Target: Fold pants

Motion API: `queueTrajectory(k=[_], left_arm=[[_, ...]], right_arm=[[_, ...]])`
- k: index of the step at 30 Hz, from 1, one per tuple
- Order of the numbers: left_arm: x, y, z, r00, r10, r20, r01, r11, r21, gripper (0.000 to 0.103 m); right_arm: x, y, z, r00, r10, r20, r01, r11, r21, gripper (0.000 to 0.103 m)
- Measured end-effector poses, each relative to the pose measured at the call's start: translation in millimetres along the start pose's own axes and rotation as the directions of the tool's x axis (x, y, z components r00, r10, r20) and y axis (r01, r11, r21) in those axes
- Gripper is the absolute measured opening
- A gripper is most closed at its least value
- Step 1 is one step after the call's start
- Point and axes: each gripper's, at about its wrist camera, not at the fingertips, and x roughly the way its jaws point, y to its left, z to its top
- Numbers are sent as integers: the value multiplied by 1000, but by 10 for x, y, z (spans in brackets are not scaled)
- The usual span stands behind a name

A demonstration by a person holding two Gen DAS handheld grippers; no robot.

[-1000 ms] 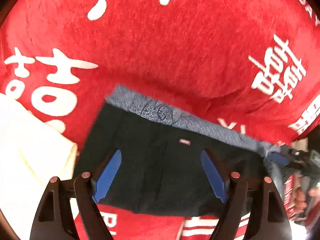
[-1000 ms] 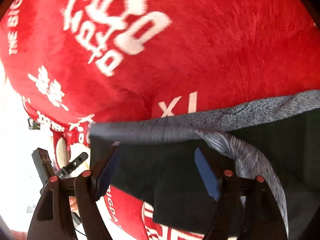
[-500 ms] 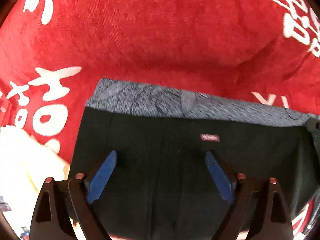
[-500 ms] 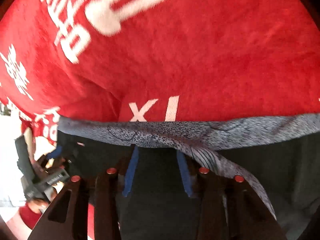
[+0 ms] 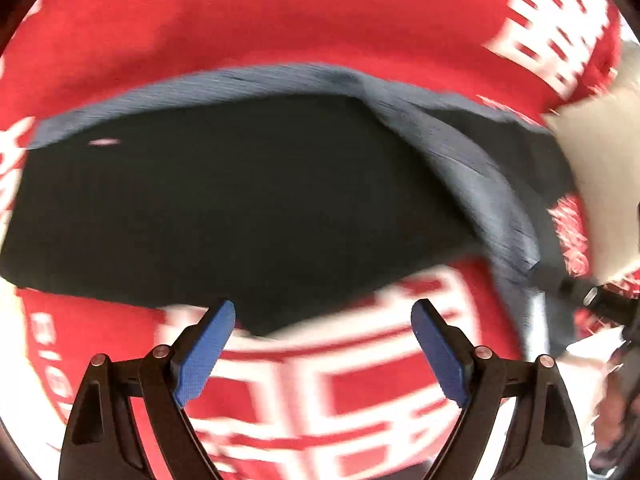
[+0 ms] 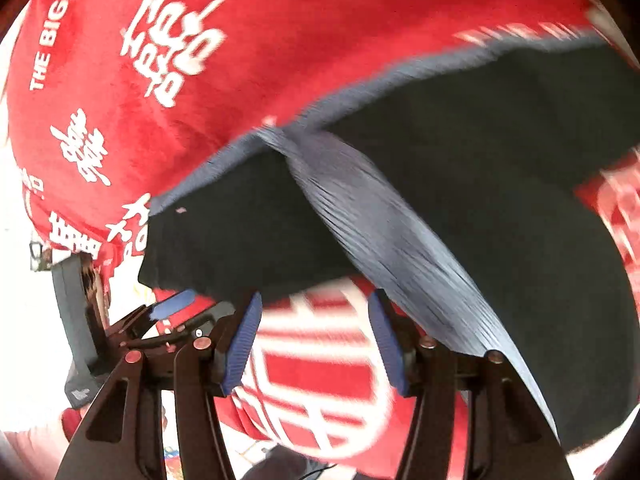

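Observation:
The dark pants (image 5: pixel 248 200) with a grey waistband (image 5: pixel 208 84) lie flat on a red blanket (image 5: pixel 320 16); they also show in the right wrist view (image 6: pixel 500 168). A grey band (image 6: pixel 392 232) crosses them diagonally. My left gripper (image 5: pixel 323 312) is open and empty, just off the pants' near edge. My right gripper (image 6: pixel 314 304) is open and empty, at the near edge of the pants beside the grey band. The left gripper also shows at the left of the right wrist view (image 6: pixel 160 320).
The red blanket with white lettering (image 6: pixel 172 48) covers the whole surface under the pants. A pale cloth (image 5: pixel 600 152) lies at the right edge in the left wrist view. A bright white area (image 6: pixel 24 320) lies beyond the blanket's left edge.
The right gripper, nearly shut around the waistband half a second ago, has opened and pulled back. The left gripper has drawn back off the pants toward their near edge.

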Motion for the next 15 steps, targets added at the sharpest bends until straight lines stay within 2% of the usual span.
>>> queueTrajectory(k=[4, 8, 13, 15], left_arm=[[163, -481, -62, 997, -62, -40, 64, 997, 43, 90], [266, -728, -86, 991, -116, -73, 121, 991, 59, 90], [415, -960, -87, 982, -159, -98, 168, 981, 95, 90], [439, -1044, -107, 981, -166, -100, 177, 977, 116, 90]], right_arm=[[-370, -505, -417, 998, -64, 22, 61, 994, 87, 60], [-591, -918, -883, 991, -121, 51, 109, 973, 204, 60], [-685, -1506, -1451, 979, -177, 101, 123, 908, 401, 60], [-631, -1633, -1553, 980, -170, 104, 111, 898, 425, 60]])
